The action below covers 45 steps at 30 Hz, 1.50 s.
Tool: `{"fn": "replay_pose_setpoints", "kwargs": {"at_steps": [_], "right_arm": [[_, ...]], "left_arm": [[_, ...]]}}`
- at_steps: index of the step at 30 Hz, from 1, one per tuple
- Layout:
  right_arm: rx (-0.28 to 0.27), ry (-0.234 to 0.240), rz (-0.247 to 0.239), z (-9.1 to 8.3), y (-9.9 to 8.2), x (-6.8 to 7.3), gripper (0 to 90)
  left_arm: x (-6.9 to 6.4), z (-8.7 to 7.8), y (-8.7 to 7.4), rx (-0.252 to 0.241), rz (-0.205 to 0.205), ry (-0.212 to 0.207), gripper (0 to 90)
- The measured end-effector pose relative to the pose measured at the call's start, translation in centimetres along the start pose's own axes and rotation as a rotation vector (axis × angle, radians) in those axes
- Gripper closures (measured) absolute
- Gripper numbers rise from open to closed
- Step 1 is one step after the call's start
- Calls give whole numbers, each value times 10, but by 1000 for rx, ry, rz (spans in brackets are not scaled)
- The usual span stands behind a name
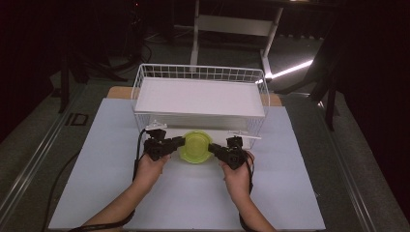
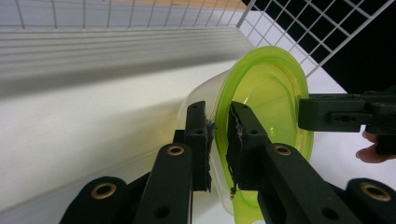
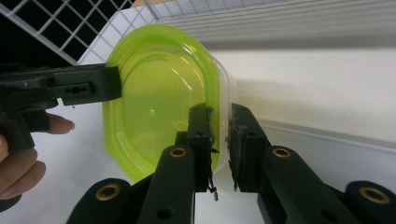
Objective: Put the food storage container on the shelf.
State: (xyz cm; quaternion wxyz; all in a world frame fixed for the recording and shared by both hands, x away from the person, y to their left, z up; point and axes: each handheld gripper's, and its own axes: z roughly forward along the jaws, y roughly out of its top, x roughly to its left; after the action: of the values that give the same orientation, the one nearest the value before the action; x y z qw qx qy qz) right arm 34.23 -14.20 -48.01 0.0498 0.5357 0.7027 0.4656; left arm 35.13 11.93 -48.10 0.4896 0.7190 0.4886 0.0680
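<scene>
Left gripper [image 1: 178,141], held in the person's left hand [image 1: 151,166], reaches in from the left. Its jaws are nearly closed and pinch the left rim of the tub [image 1: 195,147], one pad on the green lid [image 2: 266,93] and one on the clear wall beneath it, as the left gripper view shows.

The tub, a clear container with its green lid on, sits between the two grippers at the middle of the mat [image 1: 106,159]. It is just in front of the near wall of the wire basket [image 1: 145,72]. In both gripper views the lid faces sideways, so the tub appears tipped on edge; whether it touches the mat cannot be told.

Right gripper [image 1: 213,149], held in the right hand [image 1: 237,174], reaches in from the right. Its jaws stand narrowly apart and clamp the right rim of the tub in the same way, lid on one side and clear wall on the other, as the right gripper view [image 3: 219,135] shows.

Each gripper view shows the opposite gripper on the far rim of the lid.

Far of the tub, a white tray [image 1: 200,96] lies in the basket.
</scene>
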Motion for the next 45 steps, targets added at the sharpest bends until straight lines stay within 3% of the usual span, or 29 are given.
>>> {"fn": "replay_pose_setpoints", "kwargs": {"at_steps": [5,9,13,16,20,24,27,33,37,45], "right_arm": [[-17,-12,13,5,-1,-5,797],[-23,-11,56,11,-1,-11,796],[-27,-30,63,16,-1,-14,796],[-35,-38,58,19,-1,-12,796],[-51,-58,56,21,2,-8,795],[-83,-73,84,24,3,-8,794],[-94,-85,104,26,5,-7,792],[-109,-128,91,31,11,-4,783],[-125,-140,95,33,12,-5,758],[-113,-164,70,39,17,-7,648]], "left_arm": [[4,8,1,-15,18,-1,797],[7,12,2,-47,-12,-21,798],[11,19,1,-35,-5,-13,799],[16,21,1,-43,-24,-12,797],[21,24,1,-54,-7,-7,788],[20,26,4,-62,15,21,778],[18,27,4,-62,55,45,756],[16,29,3,-70,107,113,646],[16,29,2,-73,109,123,585],[13,30,4,-81,126,192,519]]}}
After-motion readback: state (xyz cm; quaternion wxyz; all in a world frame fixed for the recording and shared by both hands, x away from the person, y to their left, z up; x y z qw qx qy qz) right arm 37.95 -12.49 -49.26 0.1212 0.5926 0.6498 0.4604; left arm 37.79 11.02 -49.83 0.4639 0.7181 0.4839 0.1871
